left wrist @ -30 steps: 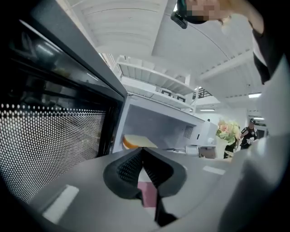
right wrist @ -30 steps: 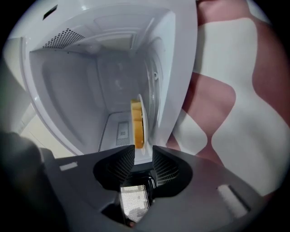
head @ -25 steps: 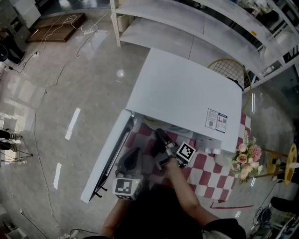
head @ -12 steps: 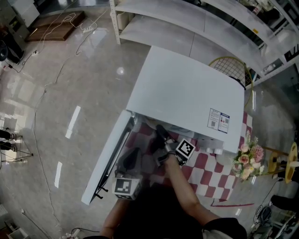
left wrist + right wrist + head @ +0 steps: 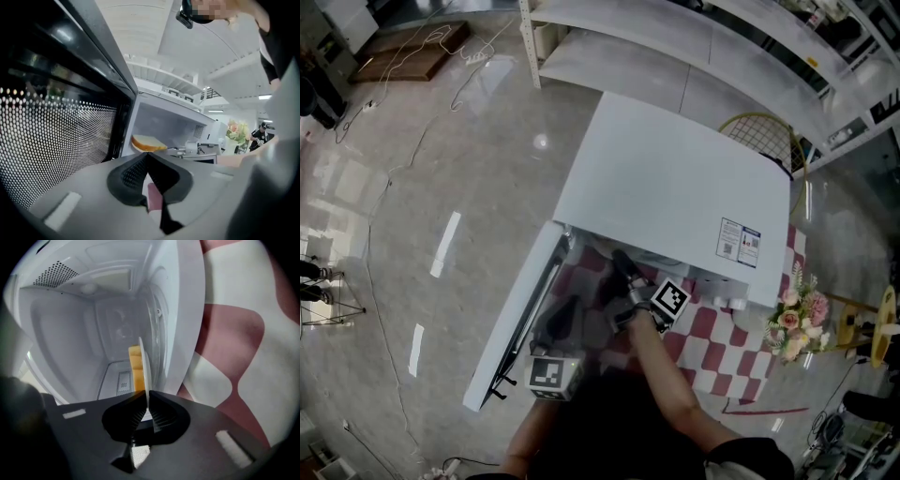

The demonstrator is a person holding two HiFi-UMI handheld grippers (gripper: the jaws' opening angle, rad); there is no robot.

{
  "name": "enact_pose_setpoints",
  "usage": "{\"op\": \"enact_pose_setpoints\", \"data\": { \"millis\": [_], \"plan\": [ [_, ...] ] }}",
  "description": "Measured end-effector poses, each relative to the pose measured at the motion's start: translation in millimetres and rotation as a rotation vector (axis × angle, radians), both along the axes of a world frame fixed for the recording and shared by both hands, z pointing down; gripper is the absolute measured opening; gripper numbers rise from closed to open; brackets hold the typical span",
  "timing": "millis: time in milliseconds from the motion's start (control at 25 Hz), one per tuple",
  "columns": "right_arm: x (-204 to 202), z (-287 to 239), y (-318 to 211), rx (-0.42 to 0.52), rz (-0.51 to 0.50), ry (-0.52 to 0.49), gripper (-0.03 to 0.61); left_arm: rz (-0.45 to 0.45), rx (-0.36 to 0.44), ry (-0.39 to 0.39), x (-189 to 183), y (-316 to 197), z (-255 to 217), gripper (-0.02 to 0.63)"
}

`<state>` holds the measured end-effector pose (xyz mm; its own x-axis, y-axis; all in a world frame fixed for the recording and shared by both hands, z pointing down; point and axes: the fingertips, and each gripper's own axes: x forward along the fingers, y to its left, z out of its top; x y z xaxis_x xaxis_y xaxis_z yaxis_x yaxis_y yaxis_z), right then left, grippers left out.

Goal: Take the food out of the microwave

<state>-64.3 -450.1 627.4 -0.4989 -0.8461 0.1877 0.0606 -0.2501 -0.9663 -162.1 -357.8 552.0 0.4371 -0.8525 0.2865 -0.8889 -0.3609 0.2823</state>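
1. Bread (image 5: 135, 366) lies on a white plate (image 5: 145, 364) inside the microwave (image 5: 675, 187)
2. Right gripper (image 5: 146, 397) jaws are closing, pinching the plate's rim
3. Left gripper (image 5: 146, 155), jaws pressed together and empty, hangs beside the open door (image 5: 517, 319)
4. Flowers (image 5: 792, 323) stand on the checked cloth (image 5: 727, 352)

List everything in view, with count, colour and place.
microwave: one, white, on the table, its door swung open
plate: one, white, inside the microwave, rim between the right tongs
bread slice: one, yellow crust, on the plate
tablecloth: one, red and white checks, under the microwave
flowers: one bunch, pink and white, right of the microwave
racket: one, yellow frame, behind the microwave
shelving: one unit, white, beyond the microwave
left tongs: one, dark, shut and empty, by the open door
right tongs: one, dark, closing on the plate's rim
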Motion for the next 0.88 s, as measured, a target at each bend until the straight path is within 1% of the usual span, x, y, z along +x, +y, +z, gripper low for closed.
{"op": "enact_pose_setpoints", "data": {
  "millis": [560,720,880],
  "plan": [
    [1.0,-2.0,5.5,0.036,-0.029,0.078,0.015,-0.004,0.016,0.0,-5.0,1.9,-4.2,0.009],
    [1.2,-1.8,7.6,0.036,-0.02,0.062,0.015,0.001,0.02,0.002,-4.3,2.4,-3.3,0.009],
    [3.1,-2.1,11.9,0.03,-0.021,0.069,0.014,0.001,0.02,0.006,-3.9,4.3,-3.2,0.009]
  ]
}}
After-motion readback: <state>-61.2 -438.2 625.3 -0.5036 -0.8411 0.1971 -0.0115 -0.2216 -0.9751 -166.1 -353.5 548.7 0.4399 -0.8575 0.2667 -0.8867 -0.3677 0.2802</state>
